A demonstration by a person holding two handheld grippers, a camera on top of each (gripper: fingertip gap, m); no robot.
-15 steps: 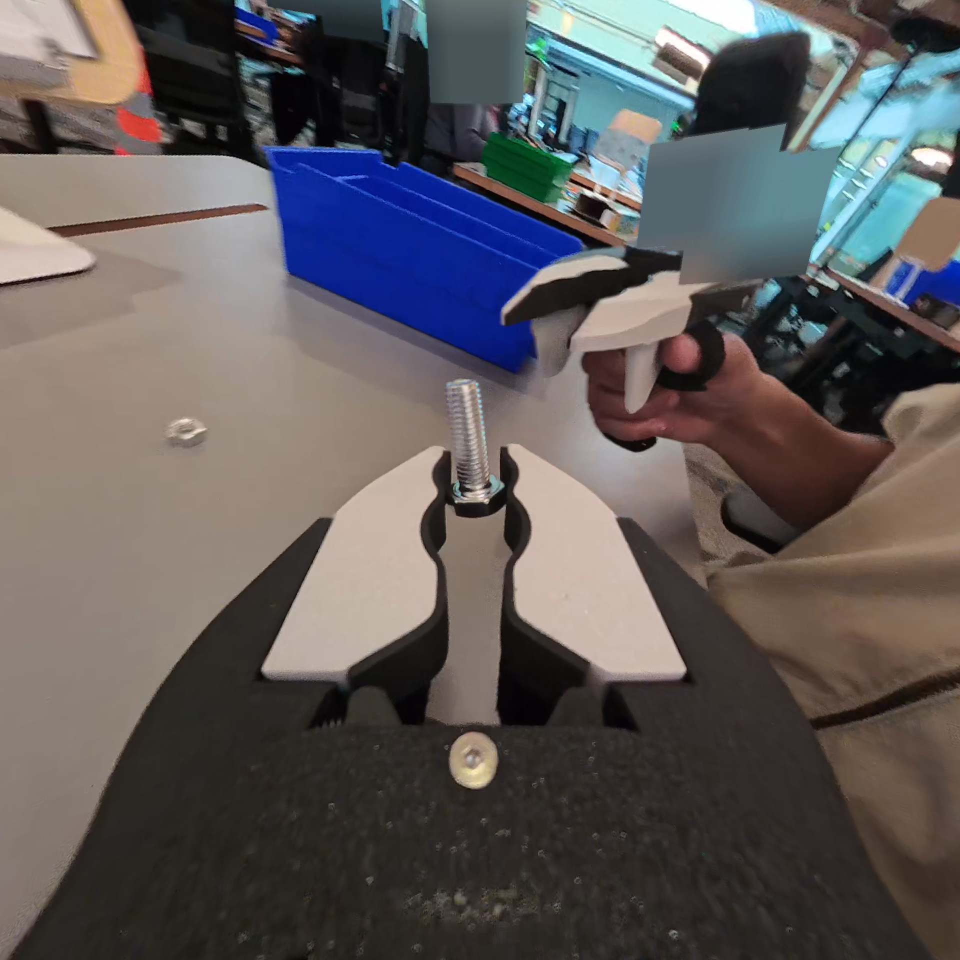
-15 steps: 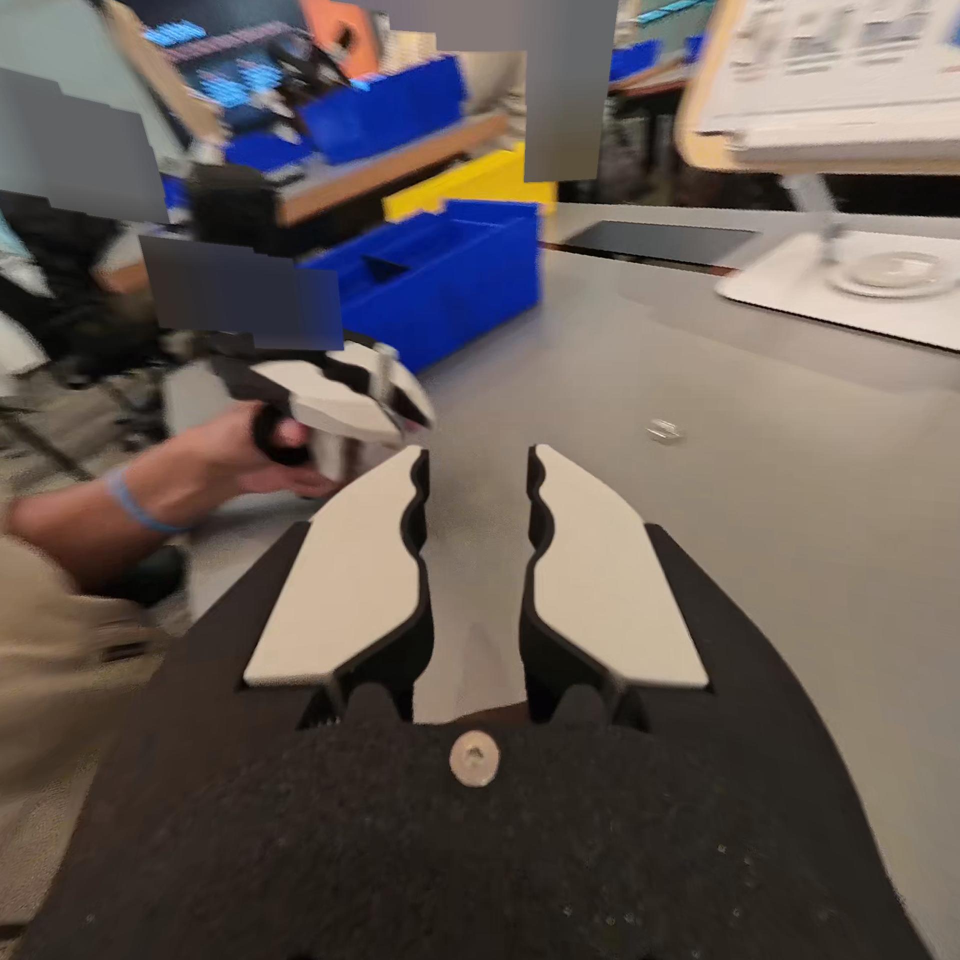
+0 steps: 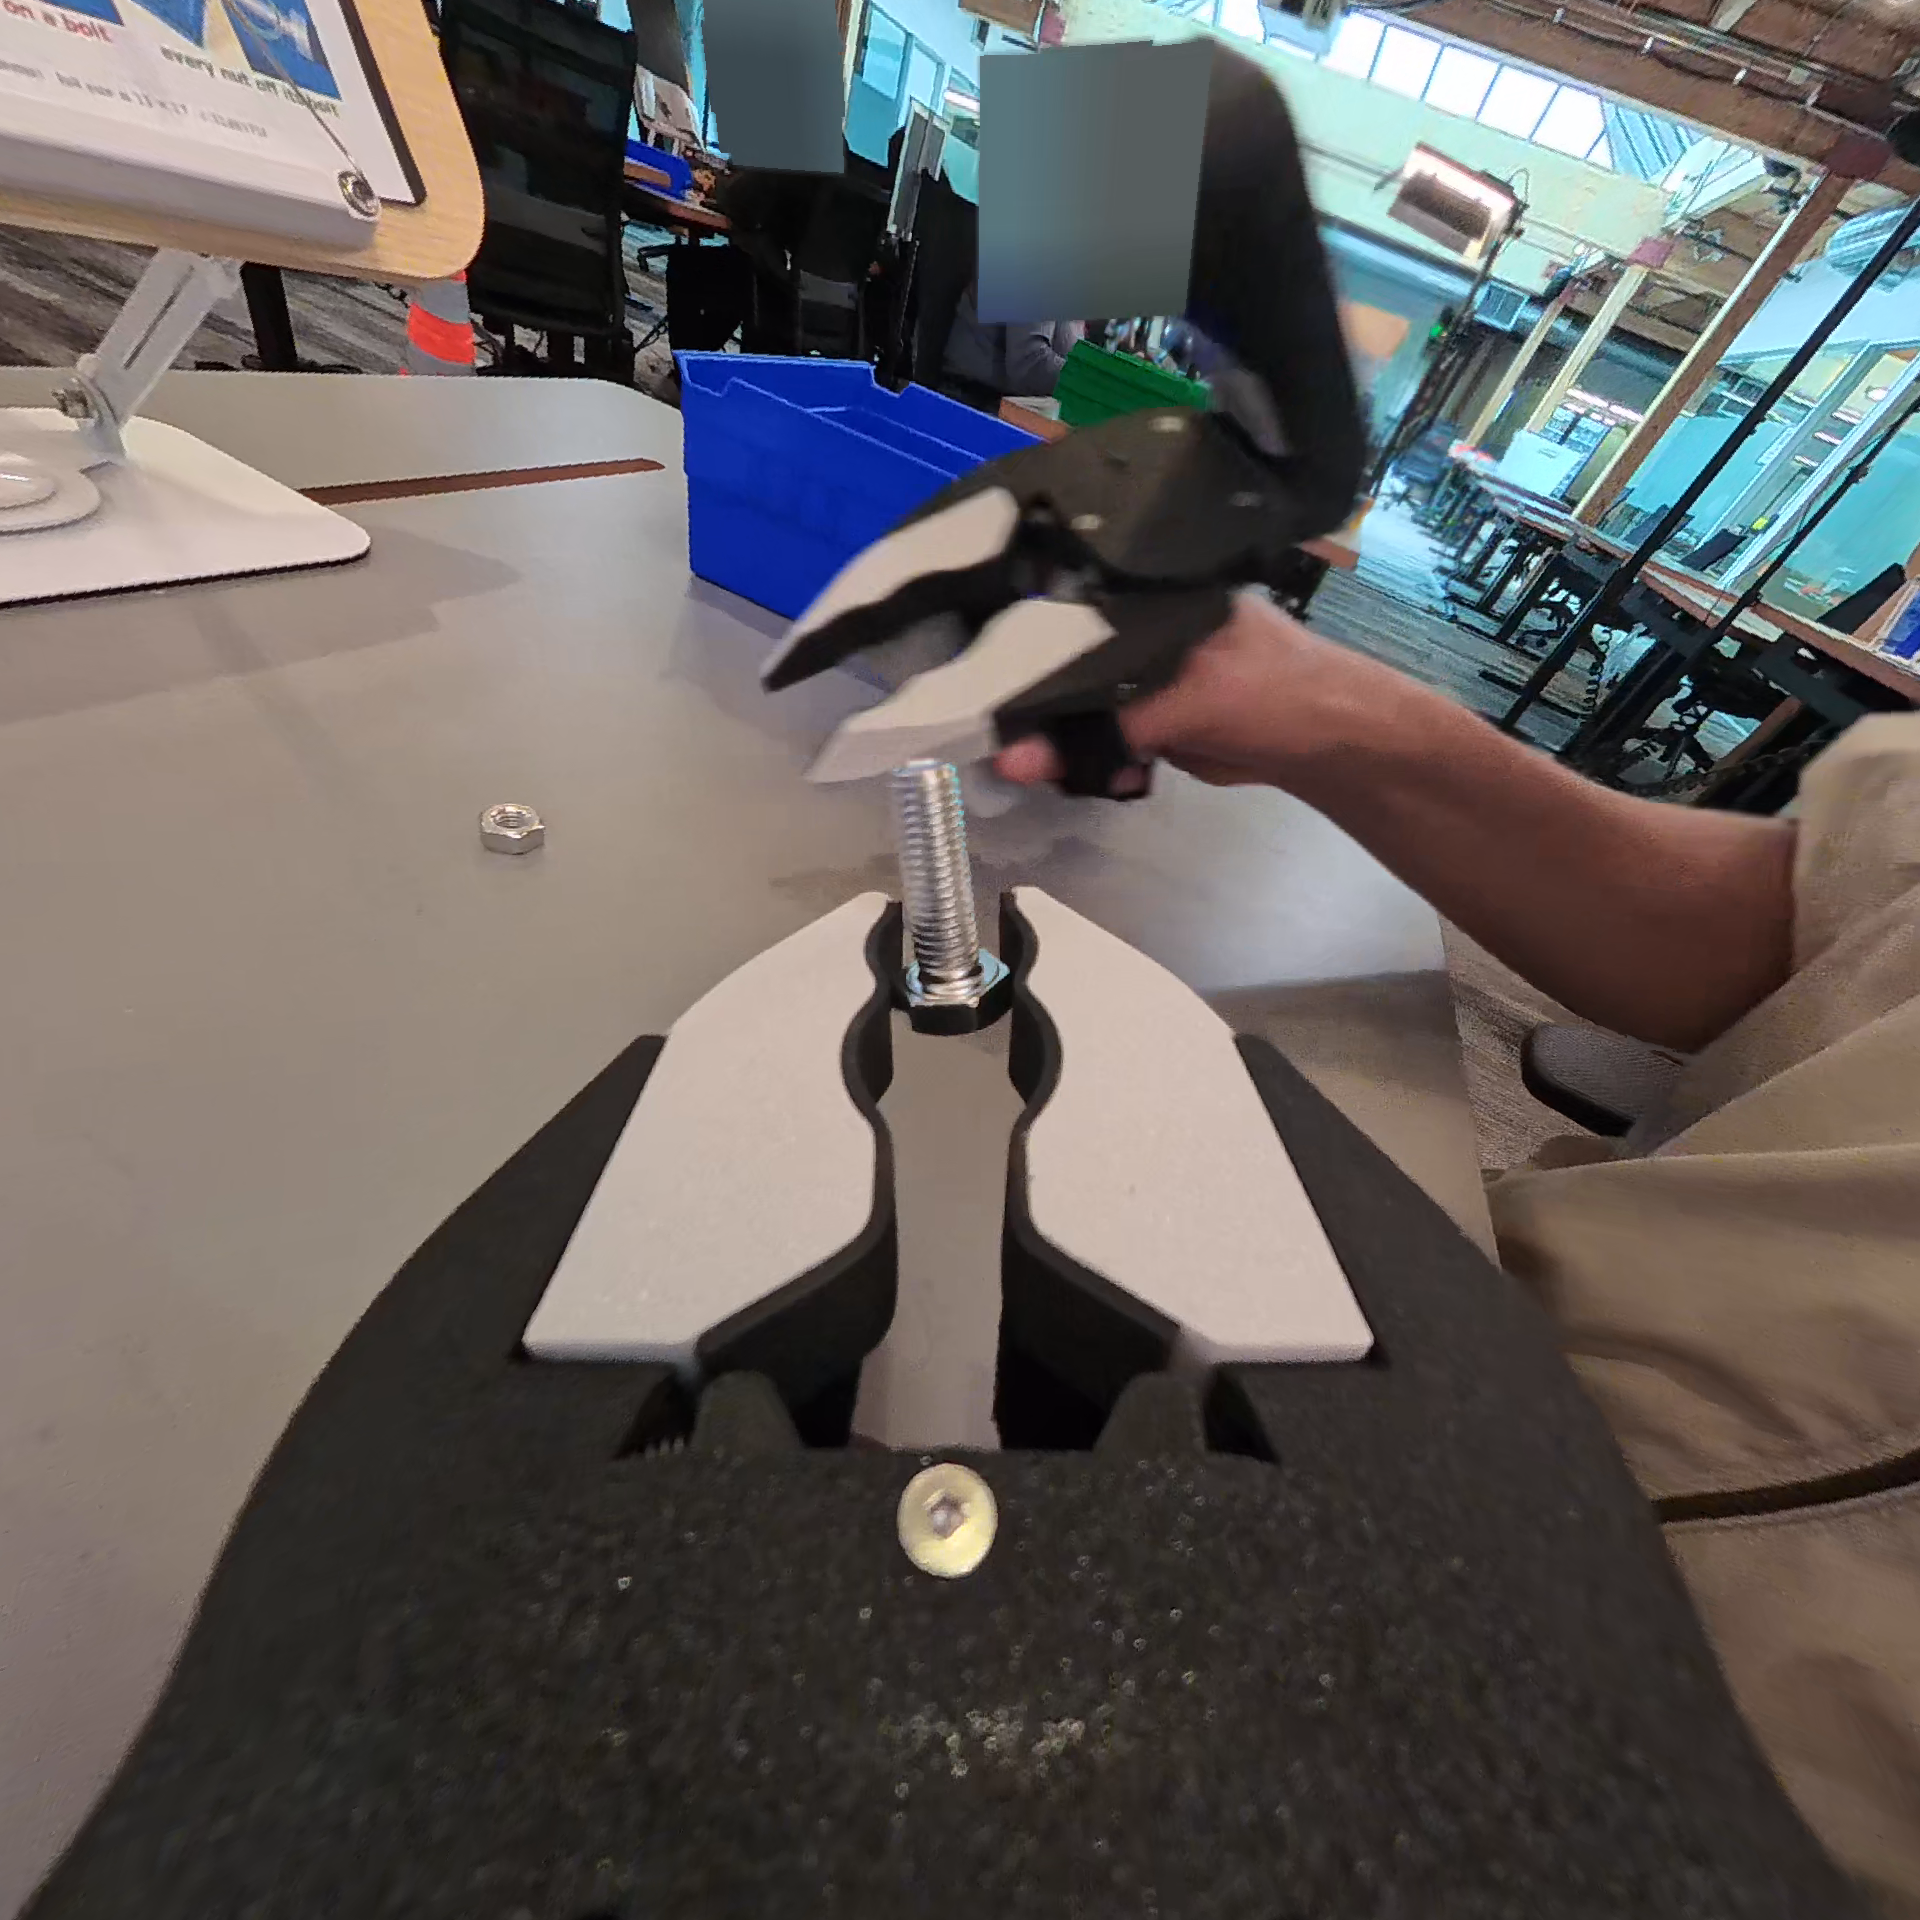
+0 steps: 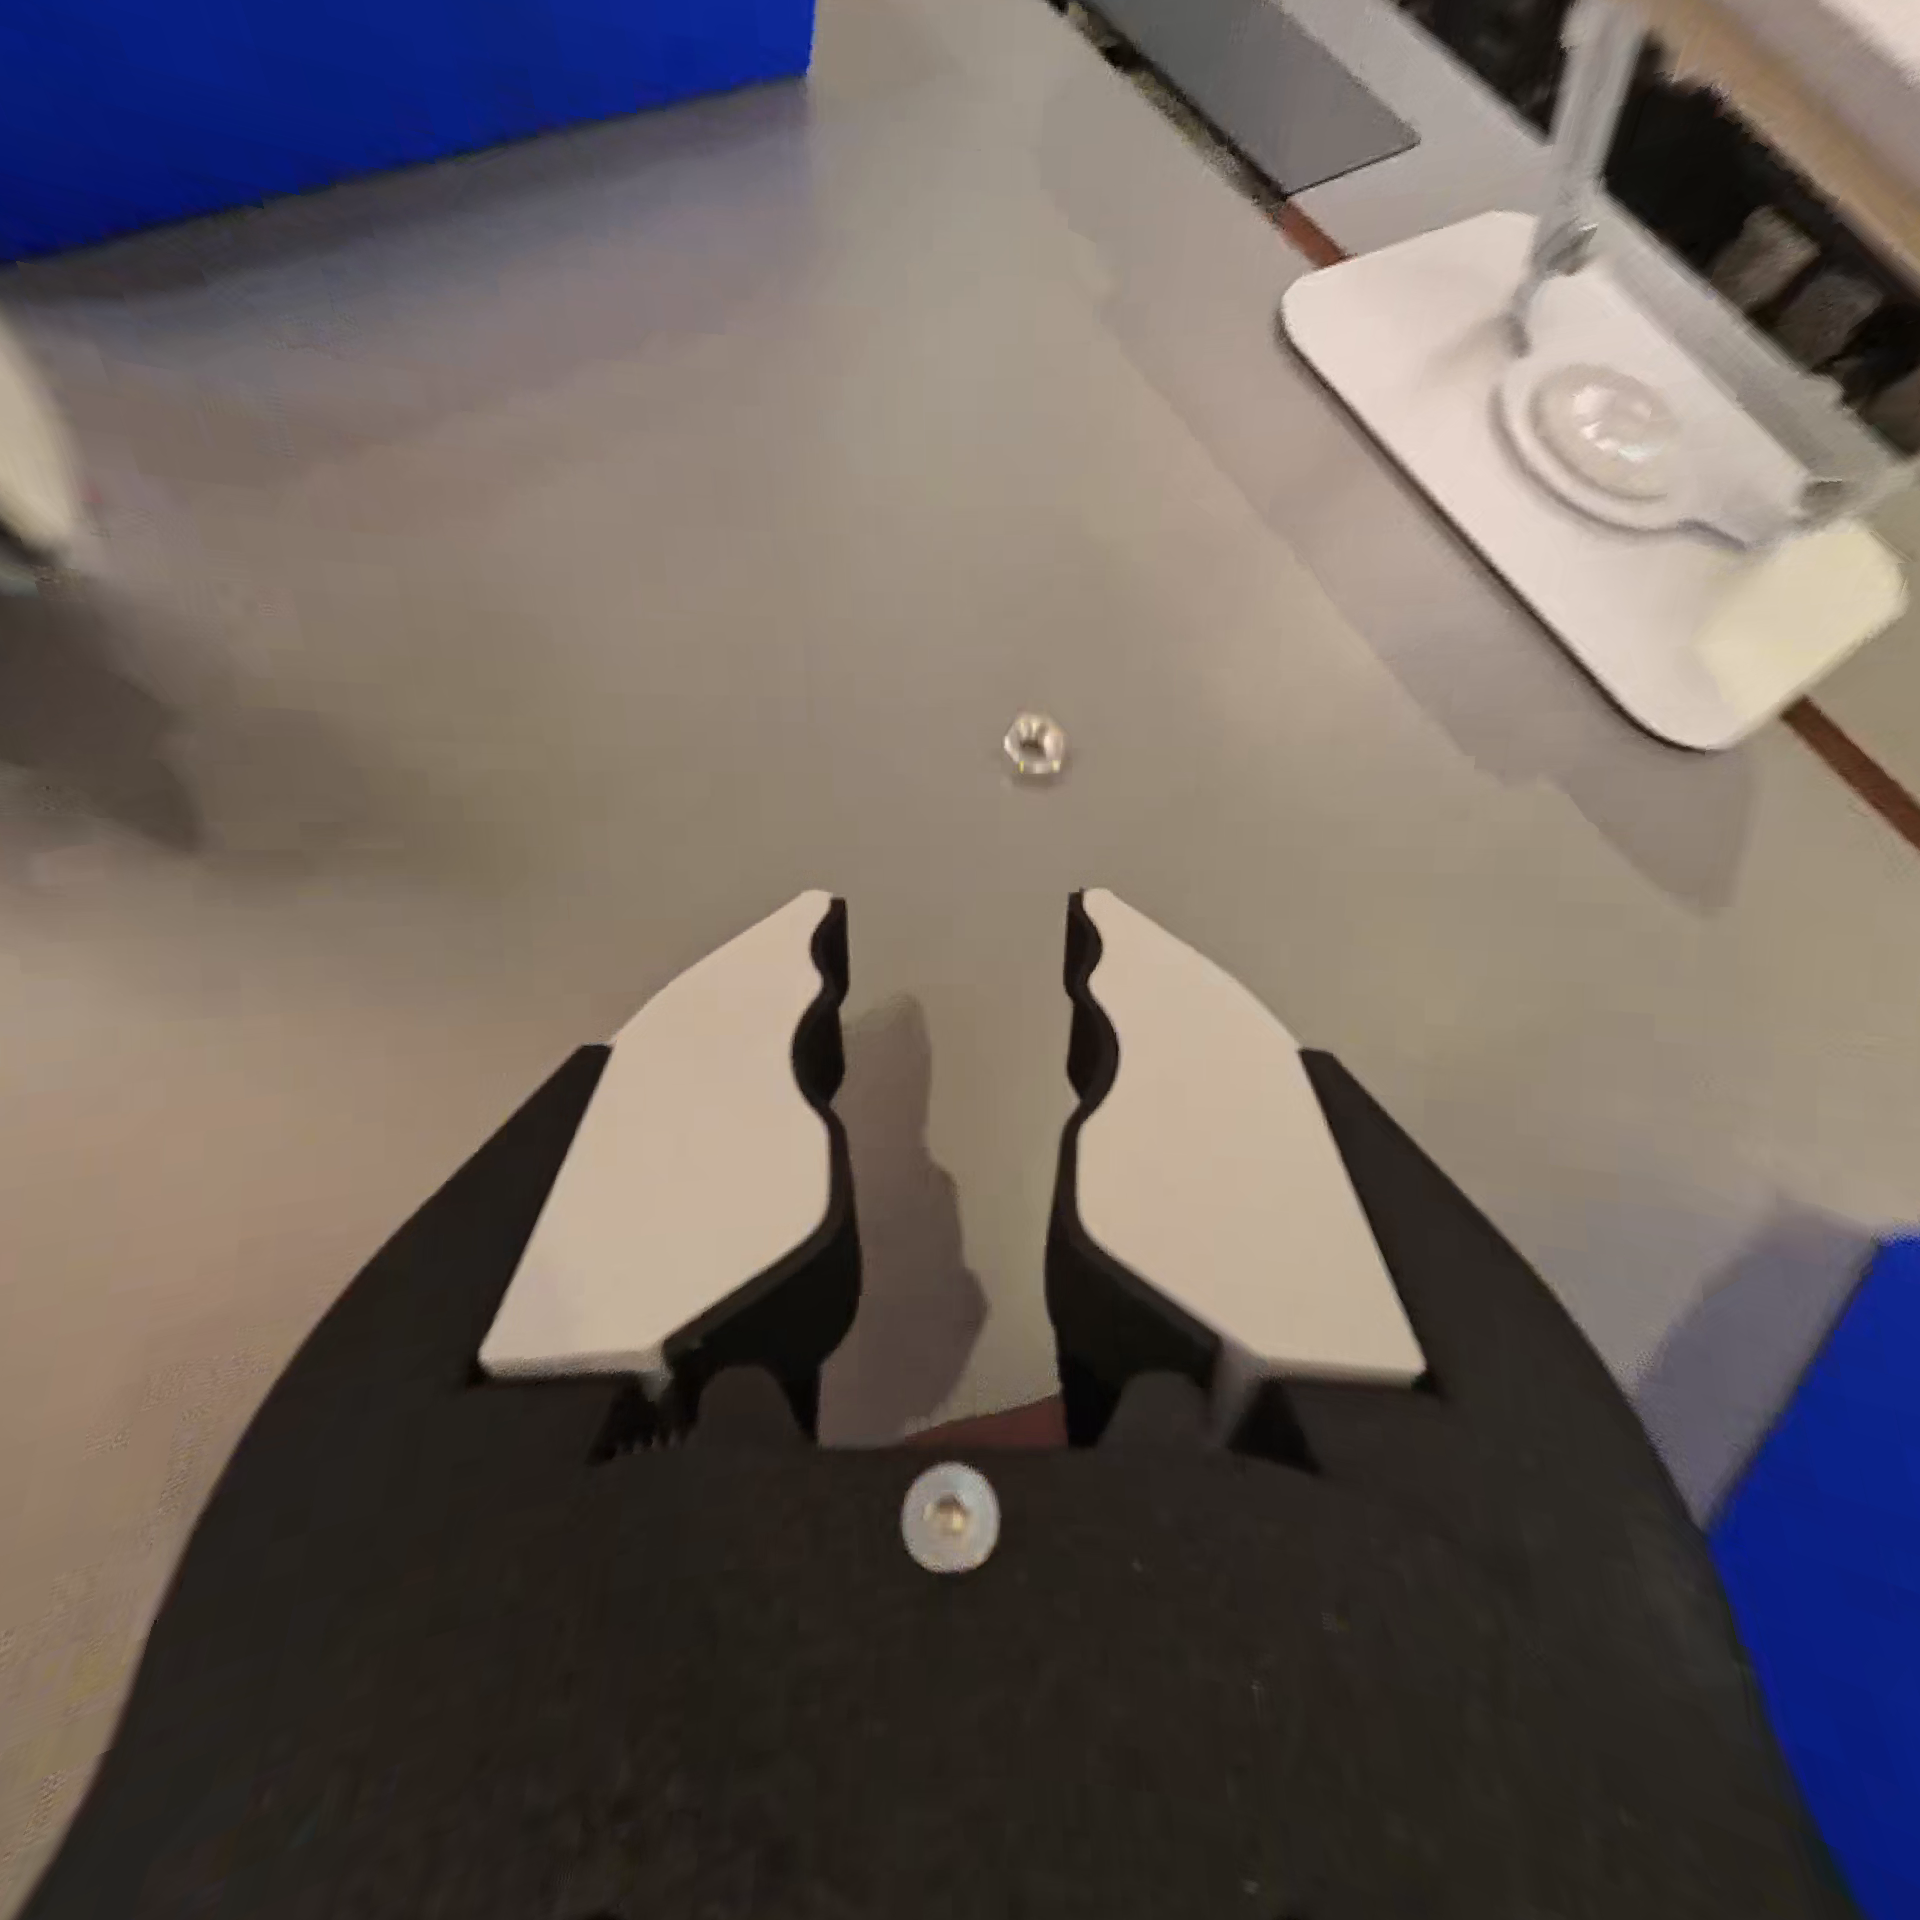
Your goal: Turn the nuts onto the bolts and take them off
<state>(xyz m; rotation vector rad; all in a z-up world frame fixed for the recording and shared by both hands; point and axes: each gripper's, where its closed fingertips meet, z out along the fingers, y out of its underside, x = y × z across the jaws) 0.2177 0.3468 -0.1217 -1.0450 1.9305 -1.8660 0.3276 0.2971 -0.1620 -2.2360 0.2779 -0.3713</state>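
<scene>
Left wrist view: left tool [image 3: 951,930] is clamped on the hex head of the bolt [image 3: 935,862], which stands upright w/ threads up, while the right tool [image 3: 831,696], spread open and empty, hangs just above the bolt's top. Right wrist view: its tips [image 4: 956,904] point down at the loose nut [image 4: 1032,749], lying flat on the grey counter [image 4: 520,623] a bit beyond them, not touching. Blue bin [image 3: 821,488] at far side, white stand base [image 4: 1558,468] far right, workshop room behind.
</scene>
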